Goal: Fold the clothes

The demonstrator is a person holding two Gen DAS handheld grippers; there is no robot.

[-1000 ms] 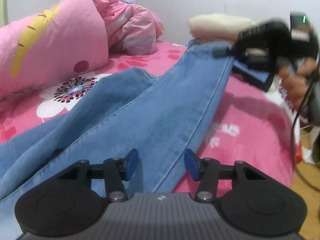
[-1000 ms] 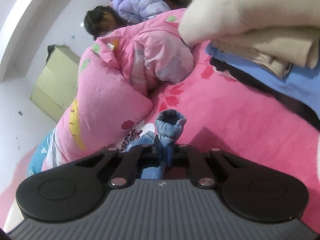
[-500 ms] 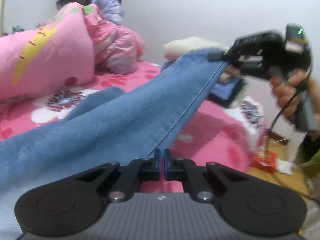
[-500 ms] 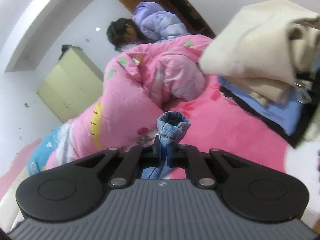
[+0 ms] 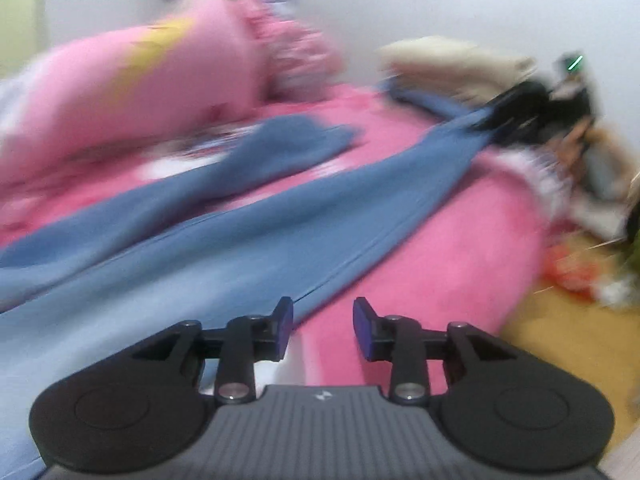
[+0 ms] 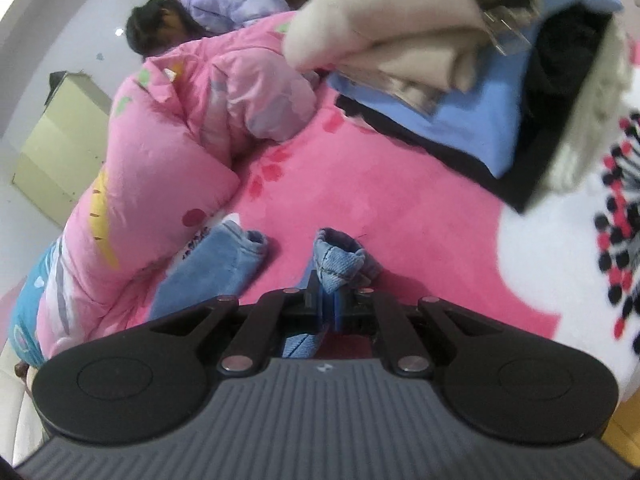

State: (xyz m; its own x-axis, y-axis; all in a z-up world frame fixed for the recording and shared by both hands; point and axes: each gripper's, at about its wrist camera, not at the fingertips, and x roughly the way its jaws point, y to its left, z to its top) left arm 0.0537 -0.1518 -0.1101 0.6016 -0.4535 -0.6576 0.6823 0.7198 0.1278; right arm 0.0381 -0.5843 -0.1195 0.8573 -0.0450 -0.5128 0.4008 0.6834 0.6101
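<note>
**Lay the leg flat before letting go**

The pink bed (image 5: 460,216) carries the jeans (image 5: 240,240), both legs stretched across it toward the stacked clothes (image 6: 460,80). The right gripper (image 6: 328,304) pinches one leg's hem; lower it straight, keeping tension (the left-wrist view is blurred). The left gripper (image 5: 322,326) stands open beside the seam, holding nothing; it should take that edge next.
</note>
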